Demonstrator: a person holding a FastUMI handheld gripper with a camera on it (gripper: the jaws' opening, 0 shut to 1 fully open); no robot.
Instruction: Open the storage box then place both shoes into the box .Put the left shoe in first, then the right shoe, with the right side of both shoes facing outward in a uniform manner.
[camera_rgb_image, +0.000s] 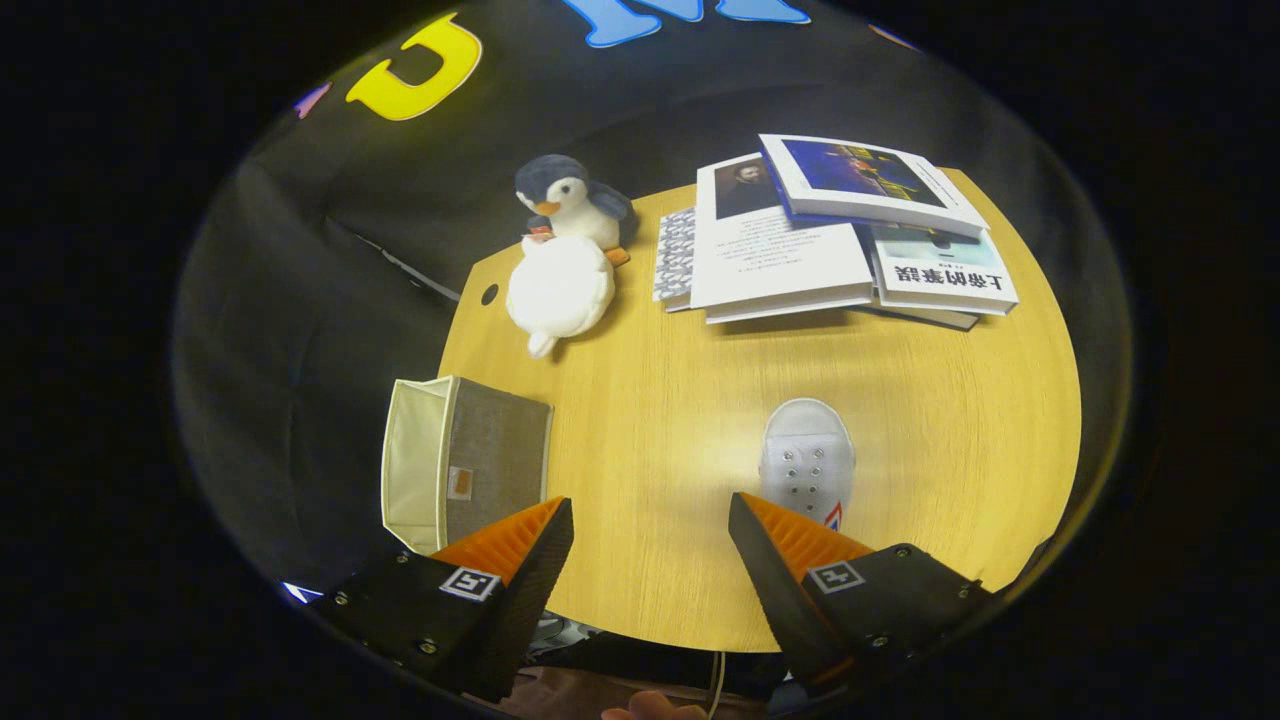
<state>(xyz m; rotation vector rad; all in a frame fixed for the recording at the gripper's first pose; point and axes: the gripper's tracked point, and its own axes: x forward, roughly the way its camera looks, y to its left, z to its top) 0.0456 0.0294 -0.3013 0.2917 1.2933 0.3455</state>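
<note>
**Two fingers apart, nothing held**

Your gripper (650, 520) hangs with its fingers spread wide over the wooden table (650, 420). A white lace-up shoe (806, 460) lies just beyond the right finger, toe pointing far. Left of the left finger, the grey fabric storage box (465, 462) lies tipped, its cream lining showing. Its small label is unreadable.

Gripper (650, 520) is held high, angled steeply downward; its two fingers (520, 545) stand wide apart, nothing between them; a fingertip of the person's hand (655, 712) shows below the fingers.
</note>
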